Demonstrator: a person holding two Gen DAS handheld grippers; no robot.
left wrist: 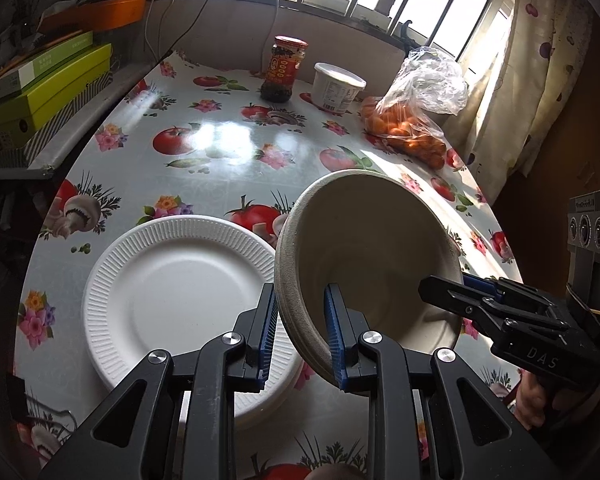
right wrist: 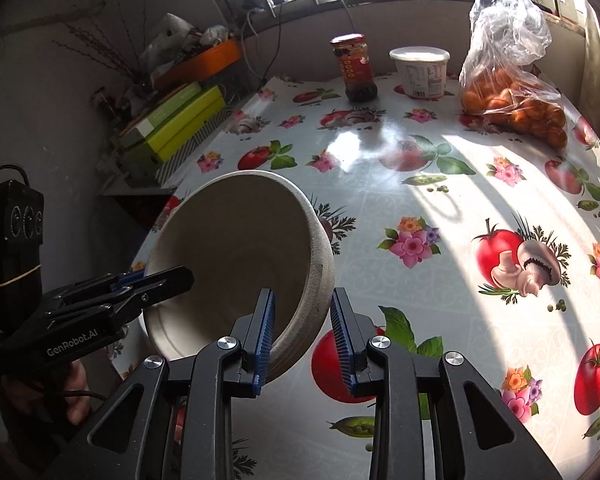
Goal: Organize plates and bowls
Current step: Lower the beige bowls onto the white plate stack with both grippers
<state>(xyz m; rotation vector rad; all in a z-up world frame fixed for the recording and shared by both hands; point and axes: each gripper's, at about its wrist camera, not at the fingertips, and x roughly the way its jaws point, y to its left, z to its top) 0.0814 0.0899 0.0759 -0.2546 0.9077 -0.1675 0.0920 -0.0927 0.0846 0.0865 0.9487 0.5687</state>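
Observation:
A beige bowl (left wrist: 372, 240) hangs tilted above the table, held by both grippers on opposite sides of its rim. My left gripper (left wrist: 300, 316) is shut on the bowl's near-left wall, one blue pad inside and one outside. My right gripper (right wrist: 304, 320) is shut on the bowl (right wrist: 240, 240) at its other side, again one pad in and one out. Each wrist view shows the other gripper: the right gripper (left wrist: 456, 292) reaches in from the right, the left gripper (right wrist: 168, 278) from the left. A white ribbed foam plate (left wrist: 172, 292) lies on the table to the left of the bowl, partly under it.
On the floral tablecloth (right wrist: 440, 208), a dark sauce jar (left wrist: 284, 70), a white lidded tub (left wrist: 336, 88) and a plastic bag of oranges (left wrist: 408, 128) stand at the far edge by the window. Green boxes (left wrist: 48, 92) are stacked on a shelf at the left. A curtain (left wrist: 532, 92) hangs at the right.

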